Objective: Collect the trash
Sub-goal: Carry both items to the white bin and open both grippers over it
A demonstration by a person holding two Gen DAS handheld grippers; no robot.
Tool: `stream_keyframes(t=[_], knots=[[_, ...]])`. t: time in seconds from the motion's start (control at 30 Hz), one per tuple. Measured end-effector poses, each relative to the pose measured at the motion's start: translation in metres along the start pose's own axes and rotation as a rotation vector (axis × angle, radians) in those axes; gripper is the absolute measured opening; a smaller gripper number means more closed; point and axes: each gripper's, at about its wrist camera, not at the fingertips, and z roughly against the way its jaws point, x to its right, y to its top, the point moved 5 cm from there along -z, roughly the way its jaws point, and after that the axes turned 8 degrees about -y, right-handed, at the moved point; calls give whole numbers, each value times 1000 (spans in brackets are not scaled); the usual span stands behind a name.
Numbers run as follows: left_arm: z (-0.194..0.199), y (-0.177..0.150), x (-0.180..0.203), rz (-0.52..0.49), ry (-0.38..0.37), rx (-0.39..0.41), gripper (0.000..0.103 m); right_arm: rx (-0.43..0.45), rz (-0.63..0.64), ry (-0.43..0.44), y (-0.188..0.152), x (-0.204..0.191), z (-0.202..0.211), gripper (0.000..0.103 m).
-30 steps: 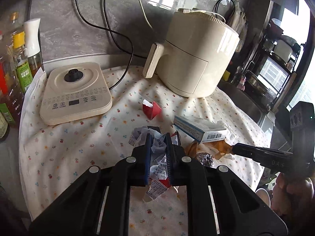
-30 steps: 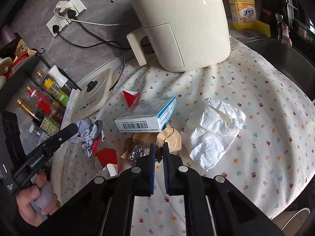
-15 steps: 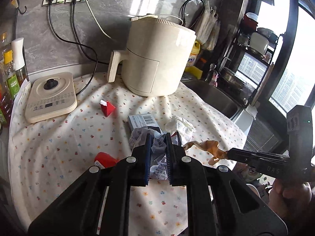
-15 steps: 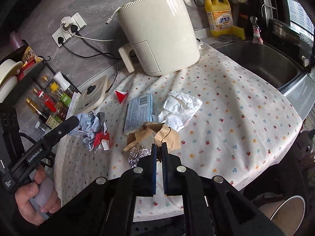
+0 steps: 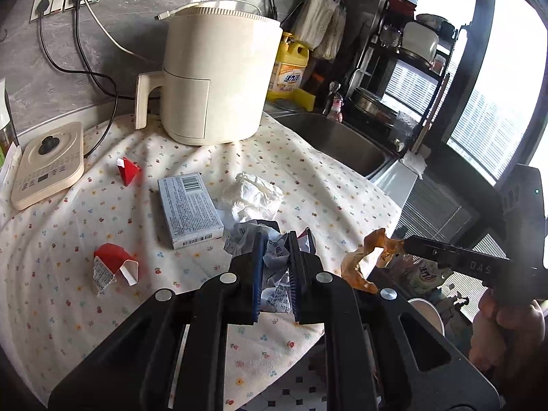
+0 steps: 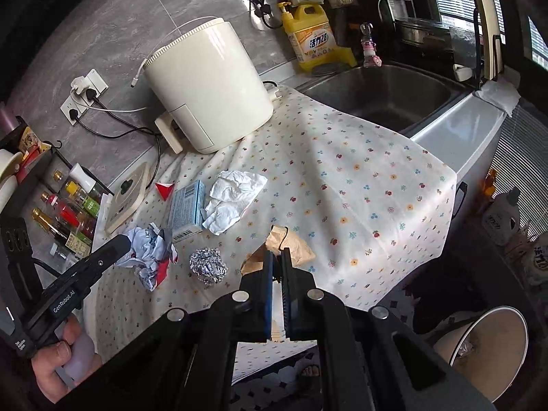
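Note:
My left gripper [image 5: 275, 236] is shut on a crumpled printed wrapper [image 5: 275, 274], held above the table's front edge; it also shows in the right wrist view [image 6: 150, 250]. My right gripper [image 6: 277, 257] is shut on a crumpled brown paper [image 6: 291, 243], seen in the left wrist view [image 5: 366, 260] off the table's right edge. On the flowered cloth [image 6: 359, 188] lie a foil ball [image 6: 208, 265], a white tissue [image 5: 253, 195], a blue-grey box [image 5: 188, 210], a red label scrap [image 5: 114, 267] and a small red carton piece [image 5: 128, 171].
A cream air fryer [image 5: 212, 82] and a flat cream appliance [image 5: 48, 164] stand at the back. A steel sink [image 6: 383, 96] is to the right. A bin [image 6: 486, 346] stands on the floor below the table's right front. Bottles [image 6: 65, 219] line the left.
Both grippers have lifted away from the table and swung right with their trash. The foil ball stays on the cloth. The bin has come further into the right wrist view.

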Motion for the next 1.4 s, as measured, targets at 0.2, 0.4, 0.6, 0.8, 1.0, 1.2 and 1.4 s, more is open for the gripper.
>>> stream_keyframes(t=[0.2,0.4,0.6,0.8,1.0,1.2,1.4], knots=[[-18,-3,28,-32,-46,-29,14,15,-34,-28,-8,29,17,6],[-45,-2,72,-88,-127,-61,14,25,-110,-99,-24,78,37,6],[-74,-14,124,-149,-217,-116,14,41,-212,-206,-46,144,66,6],[-100,-32,179,-206,-305,-173,14,49,-310,-308,-74,204,95,6],[-118,-54,231,-250,-379,-219,14,42,-377,-390,-104,251,119,6],[-128,-75,271,-269,-428,-248,14,23,-422,-461,-126,290,131,10],[-136,-98,297,-268,-450,-283,14,53,-429,-518,-141,312,153,58]])
